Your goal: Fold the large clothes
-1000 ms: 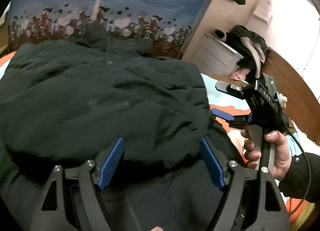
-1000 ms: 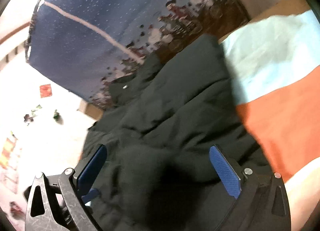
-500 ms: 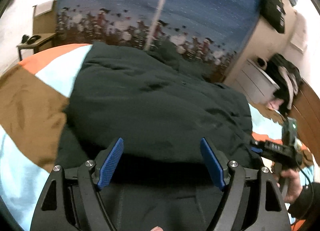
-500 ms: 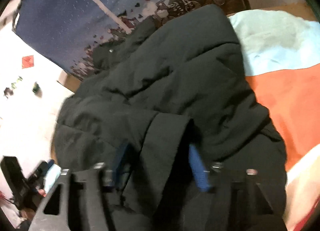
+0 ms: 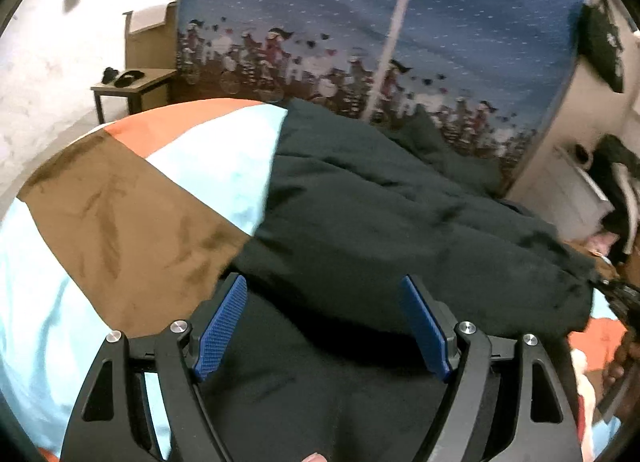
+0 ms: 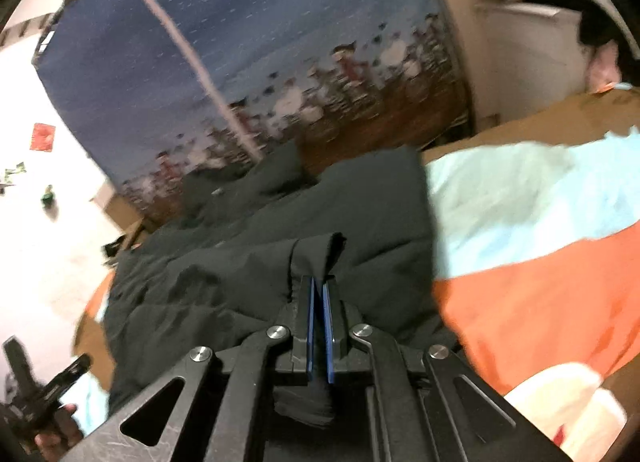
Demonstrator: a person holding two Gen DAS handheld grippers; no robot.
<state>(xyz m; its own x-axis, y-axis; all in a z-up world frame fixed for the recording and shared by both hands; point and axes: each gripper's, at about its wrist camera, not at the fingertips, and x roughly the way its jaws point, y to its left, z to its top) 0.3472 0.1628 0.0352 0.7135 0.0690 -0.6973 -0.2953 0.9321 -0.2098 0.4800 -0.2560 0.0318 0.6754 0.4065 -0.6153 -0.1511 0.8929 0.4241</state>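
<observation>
Fingers [image 6: 310, 310] of the right gripper [image 6: 319, 294] have just closed, pinching a fold of the black jacket [image 6: 248, 262] on the striped bedspread [image 6: 540, 246]. Left gripper [image 5: 322, 326] fingers stand wide apart, gripping nothing.

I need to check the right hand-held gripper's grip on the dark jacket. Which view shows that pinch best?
The right wrist view: the right hand-held gripper is shut on a fold of the dark jacket. The left wrist view shows only the jacket's spread; the pinch is not visible there.

No text, label, brand or number is readable in either view.
</observation>
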